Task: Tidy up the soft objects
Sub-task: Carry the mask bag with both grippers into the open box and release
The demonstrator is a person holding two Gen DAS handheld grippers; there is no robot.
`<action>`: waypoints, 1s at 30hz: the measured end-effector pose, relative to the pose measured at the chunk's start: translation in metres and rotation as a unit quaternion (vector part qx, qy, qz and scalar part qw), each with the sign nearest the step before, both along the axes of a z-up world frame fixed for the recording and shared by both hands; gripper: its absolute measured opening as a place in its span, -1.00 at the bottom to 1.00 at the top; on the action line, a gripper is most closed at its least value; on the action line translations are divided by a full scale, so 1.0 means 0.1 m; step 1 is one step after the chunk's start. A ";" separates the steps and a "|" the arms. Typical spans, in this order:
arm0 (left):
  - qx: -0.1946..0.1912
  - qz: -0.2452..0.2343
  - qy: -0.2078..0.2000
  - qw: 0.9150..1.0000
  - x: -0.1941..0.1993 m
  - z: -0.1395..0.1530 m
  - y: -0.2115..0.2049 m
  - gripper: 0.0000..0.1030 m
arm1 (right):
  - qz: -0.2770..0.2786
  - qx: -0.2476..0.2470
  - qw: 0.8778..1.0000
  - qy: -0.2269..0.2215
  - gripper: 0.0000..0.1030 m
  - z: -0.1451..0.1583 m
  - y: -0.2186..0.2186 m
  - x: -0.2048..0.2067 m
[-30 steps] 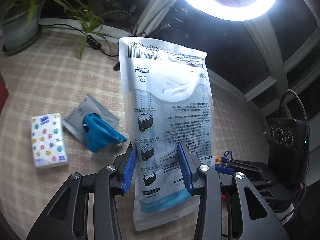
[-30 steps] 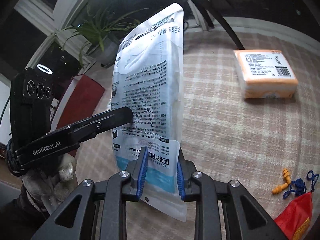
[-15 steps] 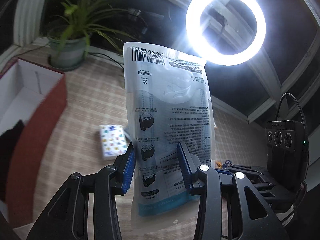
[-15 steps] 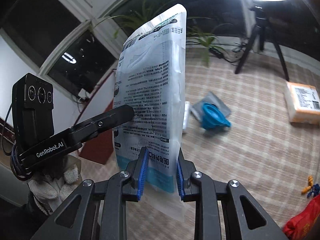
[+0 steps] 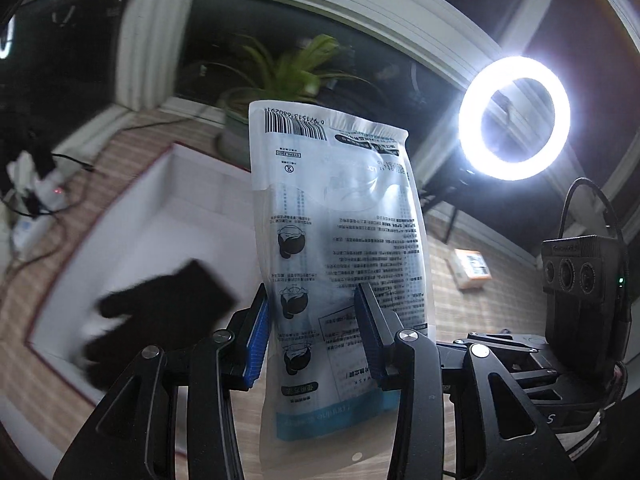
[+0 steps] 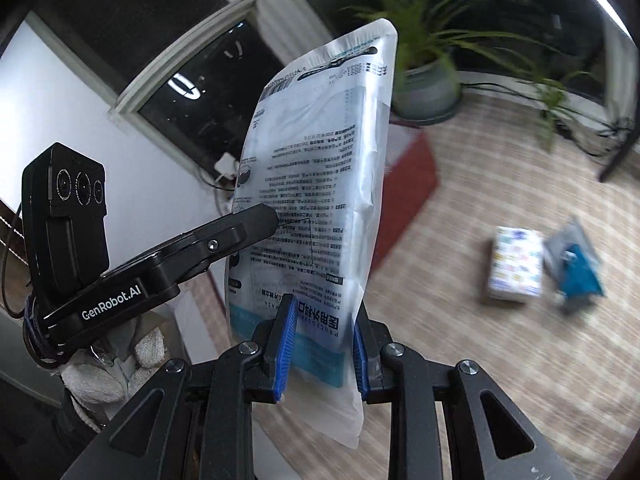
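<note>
Up in the air, the mask pouch stands upright, pinched at its lower end by both the left gripper and the right gripper. Behind it sits a white-lined box holding something dark, perhaps cloth.

white-and-blue printed mask bag, blue-padded fingers, beige plaid bench, red box with white inside, green plant.

Dim, motion-blurred frames — ring light glares.
</note>
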State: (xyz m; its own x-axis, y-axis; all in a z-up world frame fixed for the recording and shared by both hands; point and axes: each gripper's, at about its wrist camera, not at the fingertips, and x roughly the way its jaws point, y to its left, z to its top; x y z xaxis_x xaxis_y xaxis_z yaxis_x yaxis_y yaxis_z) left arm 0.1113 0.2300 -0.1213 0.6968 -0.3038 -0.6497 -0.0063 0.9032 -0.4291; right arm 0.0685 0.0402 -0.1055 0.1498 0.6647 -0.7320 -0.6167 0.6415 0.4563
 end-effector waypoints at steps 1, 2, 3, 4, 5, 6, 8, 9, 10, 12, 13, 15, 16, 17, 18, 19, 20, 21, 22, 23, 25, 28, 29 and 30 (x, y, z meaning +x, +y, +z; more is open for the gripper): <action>0.001 0.004 0.001 1.000 -0.01 0.00 0.06 -0.24 | 0.004 0.000 1.000 0.001 -0.55 -0.01 0.12 -0.01; 0.003 0.009 0.002 1.000 0.00 -0.01 0.16 -0.24 | 0.007 0.000 1.000 0.001 -0.55 -0.02 0.24 -0.02; 0.008 0.015 0.002 1.000 0.00 -0.01 0.27 -0.24 | 0.010 0.001 1.000 0.002 -0.55 -0.02 0.36 -0.02; 0.010 0.019 0.003 1.000 -0.03 -0.02 0.33 -0.24 | 0.011 0.001 1.000 0.004 -0.55 -0.02 0.45 -0.05; 0.012 0.023 0.003 1.000 -0.08 -0.01 0.38 -0.24 | 0.014 0.002 1.000 0.004 -0.55 -0.03 0.56 -0.06; 0.016 0.027 0.004 1.000 -0.07 -0.01 0.46 -0.24 | 0.015 0.001 1.000 0.004 -0.55 -0.04 0.64 -0.06; 0.019 0.033 0.007 0.999 -0.05 -0.03 0.59 -0.24 | 0.019 -0.001 1.000 0.006 -0.55 -0.07 0.81 -0.06; 0.021 0.036 0.009 0.999 -0.03 -0.05 0.66 -0.24 | 0.020 -0.002 1.000 0.006 -0.55 -0.08 0.87 -0.06; 0.022 0.036 0.011 0.999 -0.04 -0.07 0.71 -0.24 | 0.022 -0.003 1.000 0.007 -0.55 -0.10 0.94 -0.07; 0.020 0.039 0.017 0.999 -0.01 -0.12 0.82 -0.24 | 0.023 -0.006 1.000 0.010 -0.55 -0.15 1.05 -0.06; 0.018 0.039 0.020 0.999 0.01 -0.14 0.86 -0.24 | 0.023 -0.008 1.000 0.011 -0.55 -0.17 1.09 -0.05; 0.011 0.037 0.027 0.999 0.04 -0.20 0.94 -0.24 | 0.021 -0.013 1.000 0.012 -0.55 -0.21 1.14 -0.04; 0.009 0.035 0.030 0.999 0.05 -0.22 0.97 -0.24 | 0.020 -0.016 1.000 0.013 -0.55 -0.24 1.16 -0.02; 0.006 0.033 0.033 0.999 0.07 -0.25 0.98 -0.24 | 0.017 -0.019 1.000 0.015 -0.55 -0.26 1.20 -0.01; 0.004 0.031 0.038 0.999 0.10 -0.29 0.99 -0.24 | 0.014 -0.022 0.999 0.019 -0.55 -0.30 1.21 0.01; 0.003 0.028 0.041 0.999 0.13 -0.31 0.99 -0.24 | 0.011 -0.026 0.999 0.023 -0.55 -0.33 1.22 0.03; 0.004 0.025 0.046 0.999 0.17 -0.35 1.00 -0.24 | 0.006 -0.028 0.999 0.028 -0.55 -0.37 1.23 0.06; 0.004 0.023 0.051 0.998 0.21 -0.39 1.00 -0.24 | 0.002 -0.028 0.999 0.033 -0.55 -0.39 1.24 0.08; 0.002 0.023 0.054 0.998 0.24 -0.42 1.00 -0.24 | -0.002 -0.029 0.999 0.035 -0.55 -0.41 1.26 0.09; 0.001 0.022 0.056 0.998 0.25 -0.44 1.00 -0.24 | -0.006 -0.031 0.999 0.036 -0.55 -0.42 1.27 0.10; -0.002 0.021 0.058 0.998 0.29 -0.47 1.01 -0.24 | -0.012 -0.035 0.999 0.032 -0.53 -0.43 1.30 0.14; -0.001 0.017 0.060 0.998 0.32 -0.51 1.02 -0.24 | -0.020 -0.039 0.999 0.023 -0.45 -0.42 1.30 0.14; 0.000 0.016 0.062 0.998 0.33 -0.52 1.02 -0.25 | -0.024 -0.040 0.999 0.018 -0.44 -0.41 1.30 0.14; 0.002 0.015 0.063 0.998 0.33 -0.53 1.03 -0.29 | -0.027 -0.042 0.999 0.014 -0.43 -0.40 1.32 0.14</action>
State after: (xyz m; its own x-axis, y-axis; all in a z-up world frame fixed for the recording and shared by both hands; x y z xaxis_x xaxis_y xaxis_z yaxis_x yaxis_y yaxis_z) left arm 0.1448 0.3325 -0.1745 0.6188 -0.2809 -0.7336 -0.0873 0.9035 -0.4197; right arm 0.0823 0.1722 -0.1452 0.1624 0.5920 -0.7894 -0.5675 0.7106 0.4161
